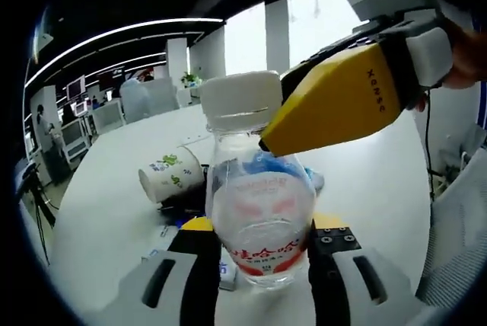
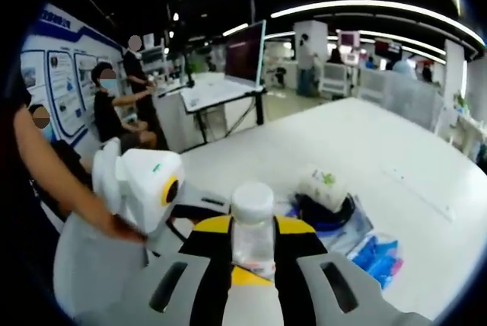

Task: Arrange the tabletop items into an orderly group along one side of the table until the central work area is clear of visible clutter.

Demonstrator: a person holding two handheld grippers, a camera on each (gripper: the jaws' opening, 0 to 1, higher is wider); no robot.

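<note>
upright bottle (image 1: 262, 196), both grippers closed around it

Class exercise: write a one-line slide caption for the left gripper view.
Left gripper holds a clear bottle upright while the right gripper closes on its neck; a paper cup lies tipped behind.

Clear plastic bottle (image 1: 261, 204) with white cap and red-printed label is standing upright, sitting close in front of the left gripper view's camera between that gripper's jaws; in the right gripper view the same bottle (image 2: 253, 227) is showing cap-up between the yellow-tipped jaws. White paper cup (image 1: 170, 174) with green print is lying on its side on the white table (image 1: 114, 204), open mouth facing left. Blue crumpled plastic bag (image 2: 377, 257) is lying flat on the table near the cup (image 2: 323, 186).
</note>
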